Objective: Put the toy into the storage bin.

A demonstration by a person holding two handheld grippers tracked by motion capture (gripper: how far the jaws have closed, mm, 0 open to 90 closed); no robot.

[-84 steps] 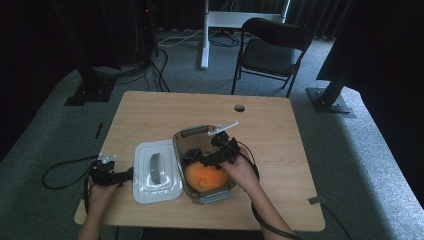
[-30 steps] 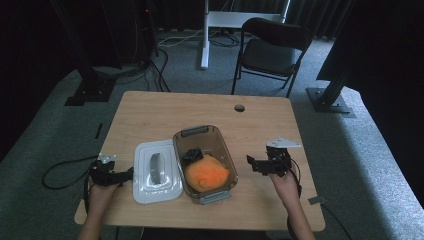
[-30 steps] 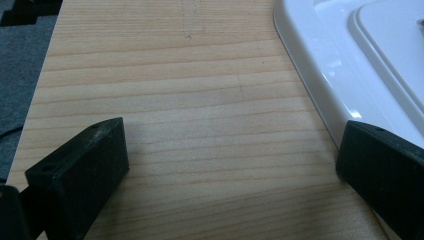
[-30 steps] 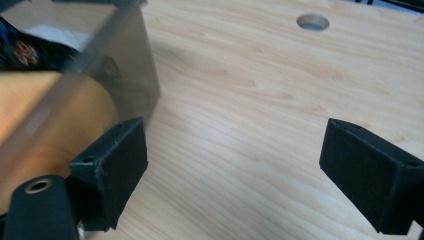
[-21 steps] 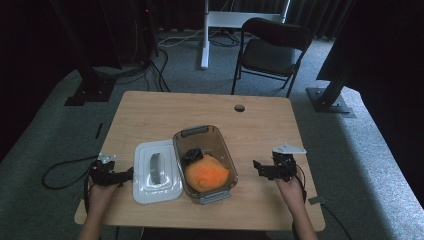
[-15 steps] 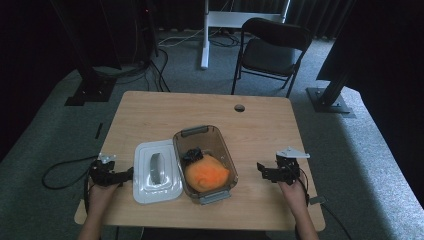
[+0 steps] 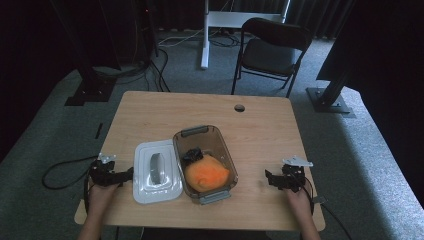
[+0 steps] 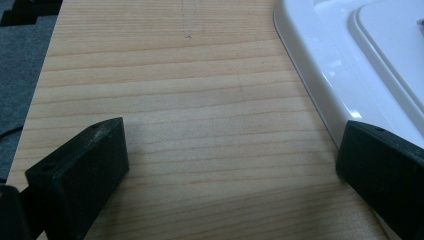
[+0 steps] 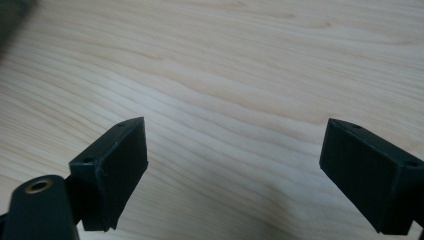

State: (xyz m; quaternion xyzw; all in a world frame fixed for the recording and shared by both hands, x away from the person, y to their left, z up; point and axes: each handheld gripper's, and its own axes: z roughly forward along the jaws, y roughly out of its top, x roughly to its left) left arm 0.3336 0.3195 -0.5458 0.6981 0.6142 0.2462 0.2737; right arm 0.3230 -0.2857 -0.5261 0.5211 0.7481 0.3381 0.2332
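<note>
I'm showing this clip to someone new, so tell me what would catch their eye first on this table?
The bright orange item inside the clear container near the table's middle front stands out most, with a small dark thing tucked just behind it. Right beside the container, on its left, lies the white lid with a grey handle. The left gripper and right gripper rest near the table's front corners, both with jaws apart and holding nothing.
</note>
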